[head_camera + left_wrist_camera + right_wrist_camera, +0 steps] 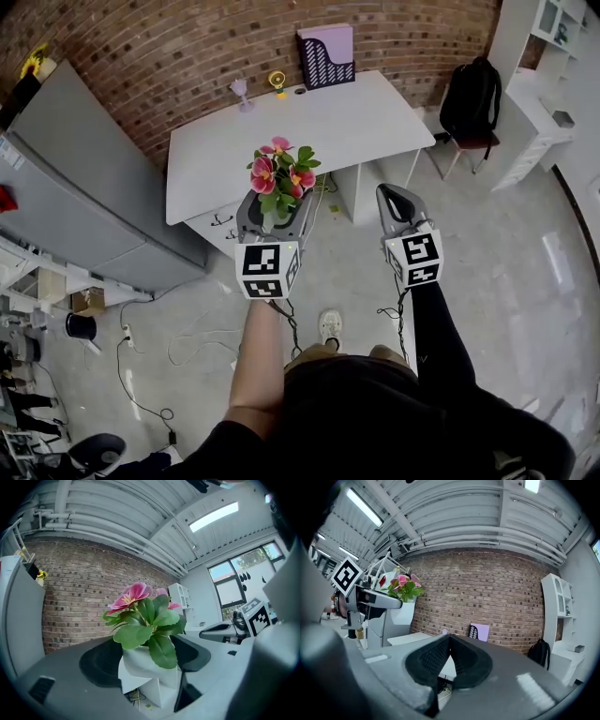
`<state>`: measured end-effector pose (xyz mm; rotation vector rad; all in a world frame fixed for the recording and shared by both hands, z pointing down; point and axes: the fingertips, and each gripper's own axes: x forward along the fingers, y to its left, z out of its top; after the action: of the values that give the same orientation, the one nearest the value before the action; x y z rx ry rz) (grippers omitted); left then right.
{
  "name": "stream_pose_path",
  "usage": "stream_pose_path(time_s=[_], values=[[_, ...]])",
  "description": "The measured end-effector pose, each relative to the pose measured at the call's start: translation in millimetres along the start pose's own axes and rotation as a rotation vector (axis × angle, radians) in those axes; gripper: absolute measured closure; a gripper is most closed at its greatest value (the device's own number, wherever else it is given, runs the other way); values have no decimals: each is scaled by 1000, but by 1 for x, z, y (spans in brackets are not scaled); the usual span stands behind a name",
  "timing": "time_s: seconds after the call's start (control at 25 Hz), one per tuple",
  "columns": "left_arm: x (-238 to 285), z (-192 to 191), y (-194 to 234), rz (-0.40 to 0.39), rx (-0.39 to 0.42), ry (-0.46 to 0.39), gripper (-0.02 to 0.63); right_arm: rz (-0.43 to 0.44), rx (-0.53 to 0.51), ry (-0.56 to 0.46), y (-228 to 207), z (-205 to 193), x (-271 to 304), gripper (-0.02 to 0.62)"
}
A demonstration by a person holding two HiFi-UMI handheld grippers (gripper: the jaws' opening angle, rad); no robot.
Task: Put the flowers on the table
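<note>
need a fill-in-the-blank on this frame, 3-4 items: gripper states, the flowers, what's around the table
1. The left gripper is shut on a white pot of ____ flowers.
2. The right gripper has its jaws together and holds ____.
3. The purple file holder stands on the white table, against the ____ wall.
4. In the head view, the black backpack sits to the ____ of the table.

Missing words: pink; nothing; brick; right
</note>
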<state>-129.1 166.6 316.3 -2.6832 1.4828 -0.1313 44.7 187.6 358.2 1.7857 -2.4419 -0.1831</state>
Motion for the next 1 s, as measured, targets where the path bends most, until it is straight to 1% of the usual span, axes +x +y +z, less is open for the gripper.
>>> stream_pose_path(time_s=[0.2, 0.36, 0.48, 0.68, 0.88, 1.0], values=[[52, 2, 37, -32, 5, -6, 267, -33, 3, -8, -15, 3, 59, 595], [81, 4, 63, -46, 5, -11, 267, -47, 10, -4, -21, 5, 96, 595], [97, 0, 81, -50, -16, -12, 267, -43, 14, 0, -22, 3, 117, 595], [123, -8, 92, -65, -44, 2, 267, -35, 4, 28, -29, -8, 139, 595], [147, -11, 105, -73, -41, 8, 268, -34, 11, 22, -39, -7, 166, 595], [162, -13, 115, -73, -71, 16, 270, -23, 8, 19, -45, -5, 183, 595]])
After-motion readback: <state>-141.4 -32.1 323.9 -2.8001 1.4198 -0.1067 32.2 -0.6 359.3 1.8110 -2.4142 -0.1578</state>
